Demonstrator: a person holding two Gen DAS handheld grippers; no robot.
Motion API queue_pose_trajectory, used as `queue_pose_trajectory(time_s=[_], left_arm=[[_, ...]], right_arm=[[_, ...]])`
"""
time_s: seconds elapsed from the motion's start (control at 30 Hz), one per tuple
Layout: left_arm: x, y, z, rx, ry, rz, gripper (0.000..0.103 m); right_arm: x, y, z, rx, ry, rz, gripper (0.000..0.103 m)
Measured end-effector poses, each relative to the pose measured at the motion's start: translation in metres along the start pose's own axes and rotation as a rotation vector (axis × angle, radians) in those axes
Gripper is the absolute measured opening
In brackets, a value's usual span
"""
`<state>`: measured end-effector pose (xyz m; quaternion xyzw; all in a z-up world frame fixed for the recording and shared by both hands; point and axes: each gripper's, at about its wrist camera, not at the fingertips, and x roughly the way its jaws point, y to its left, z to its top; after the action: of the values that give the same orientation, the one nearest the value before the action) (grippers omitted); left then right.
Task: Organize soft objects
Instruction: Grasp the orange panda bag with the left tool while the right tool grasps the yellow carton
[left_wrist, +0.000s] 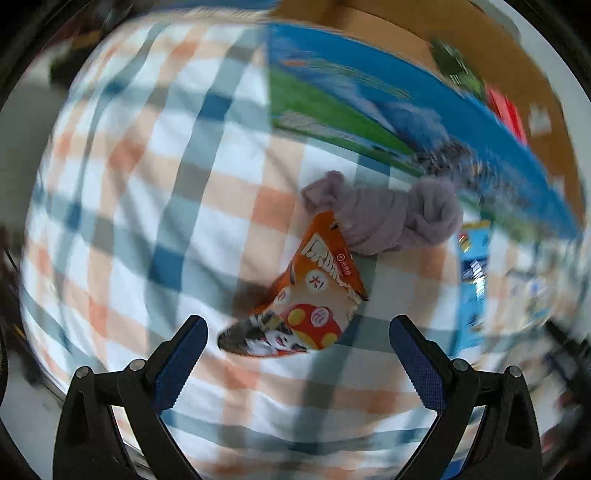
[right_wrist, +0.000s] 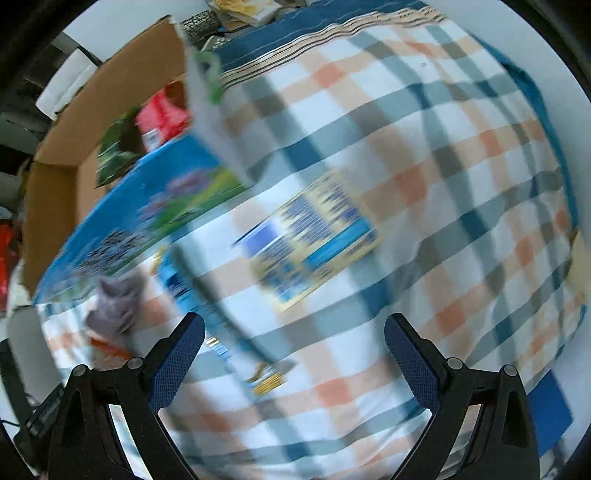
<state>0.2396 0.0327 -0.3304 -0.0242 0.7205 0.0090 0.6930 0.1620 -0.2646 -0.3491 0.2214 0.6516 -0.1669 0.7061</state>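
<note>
An orange snack packet (left_wrist: 306, 295) lies on the checked cloth (left_wrist: 147, 184) just ahead of my left gripper (left_wrist: 298, 334), which is open and empty. A grey-purple soft cloth bundle (left_wrist: 395, 218) lies beyond the packet, touching it. In the right wrist view the bundle (right_wrist: 118, 302) is at far left. A blue and yellow flat packet (right_wrist: 314, 240) lies ahead of my right gripper (right_wrist: 294, 332), which is open and empty. A second blue packet (right_wrist: 207, 306) lies near its left finger.
A cardboard box with a blue and green printed side (left_wrist: 369, 96) stands at the back of the cloth; it holds red (right_wrist: 162, 114) and green (right_wrist: 118, 155) packets. A blue packet (left_wrist: 472, 280) lies at right in the left wrist view. Both views are motion blurred.
</note>
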Motion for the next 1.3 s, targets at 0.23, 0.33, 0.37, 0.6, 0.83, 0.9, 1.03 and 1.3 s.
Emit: queue_pose_trajectory(time_s=[0.23,0.33,0.37,0.6,0.83,0.9,1.03,1.3], left_arm=[[0.028,-0.033,-0.010,0.200,0.050,0.102,0.101],[0.037,-0.035,-0.015,0.168,0.073,0.077,0.101],[0.038,-0.033,-0.017,0.146,0.076,0.063,0.101],[0.029,-0.013,-0.023,0.047,0.078,-0.014,0.101],[0.020,0.012,-0.030,-0.066,0.092,-0.173,0.101],[0.021,0.006,-0.032,-0.026,0.087,-0.157,0.101],[0.032,-0.020,-0.030,0.136,0.099,-0.032,0.101],[0.057,-0.017,-0.043,0.147,0.152,-0.031,0.050]], right_arm=[[0.036,-0.002,0.026,-0.139,0.083,-0.093,0.100],[0.051,-0.019,0.038,0.038,0.146,0.038,0.100],[0.055,-0.026,0.041,0.103,0.146,0.065,0.100],[0.081,-0.033,0.050,0.316,0.155,0.127,0.089],[0.086,-0.010,0.039,0.021,0.279,0.032,0.074],[0.081,-0.008,0.038,0.022,0.248,0.024,0.075],[0.084,-0.003,0.038,0.087,0.196,0.009,0.075],[0.100,0.006,0.030,-0.023,0.246,-0.022,0.068]])
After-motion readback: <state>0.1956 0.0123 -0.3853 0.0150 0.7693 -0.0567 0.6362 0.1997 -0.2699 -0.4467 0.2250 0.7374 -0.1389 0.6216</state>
